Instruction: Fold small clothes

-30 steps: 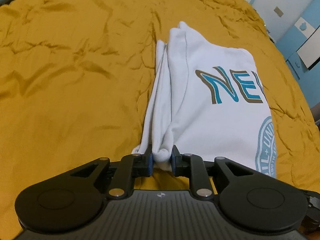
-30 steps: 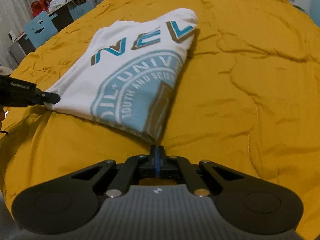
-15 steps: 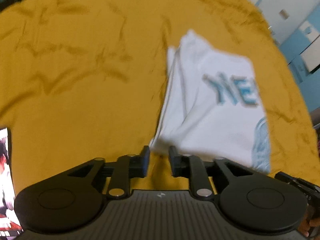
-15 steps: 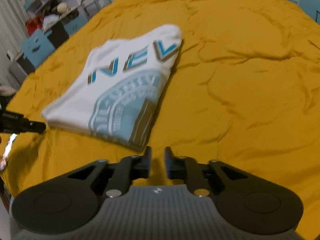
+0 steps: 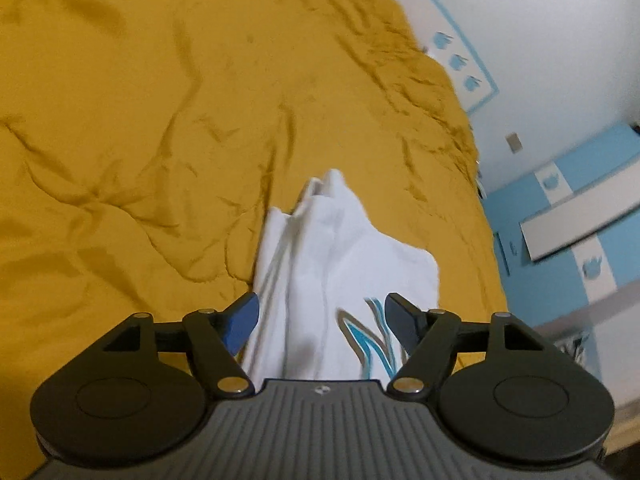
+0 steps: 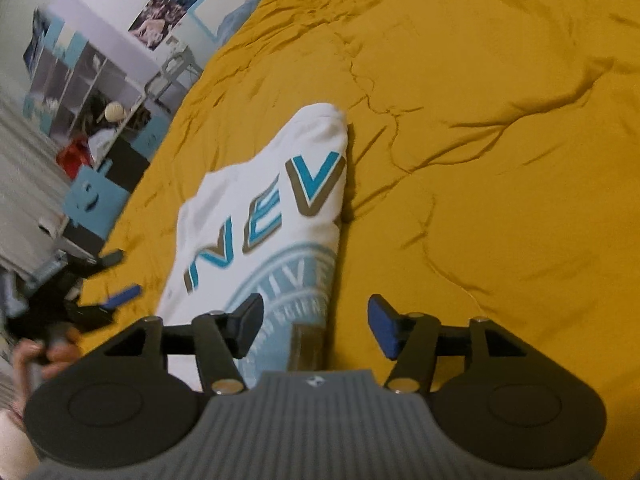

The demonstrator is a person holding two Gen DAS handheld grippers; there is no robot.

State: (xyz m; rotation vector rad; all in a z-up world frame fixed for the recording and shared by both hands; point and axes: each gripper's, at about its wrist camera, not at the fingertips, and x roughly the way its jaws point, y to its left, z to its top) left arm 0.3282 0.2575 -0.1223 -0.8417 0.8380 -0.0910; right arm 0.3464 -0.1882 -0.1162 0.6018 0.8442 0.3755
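Observation:
A folded white T-shirt (image 5: 344,256) with blue and brown lettering lies on the mustard yellow bedspread (image 5: 132,128). My left gripper (image 5: 322,322) is open wide above the shirt's near left part, holding nothing. In the right wrist view the same shirt (image 6: 276,200) shows its lettering and a round blue emblem. My right gripper (image 6: 316,328) is open wide over the shirt's near right edge, holding nothing. The left gripper (image 6: 108,284) also shows at the left of the right wrist view, with a hand behind it.
The bedspread (image 6: 500,140) spreads wrinkled to the right and far side. Blue and white cabinets (image 5: 580,232) stand past the bed's right edge. Shelves and blue furniture (image 6: 92,128) stand past the left edge.
Both grippers let go of the shirt and opened wide. Both moved forward over the shirt, which now lies folded on the bed.

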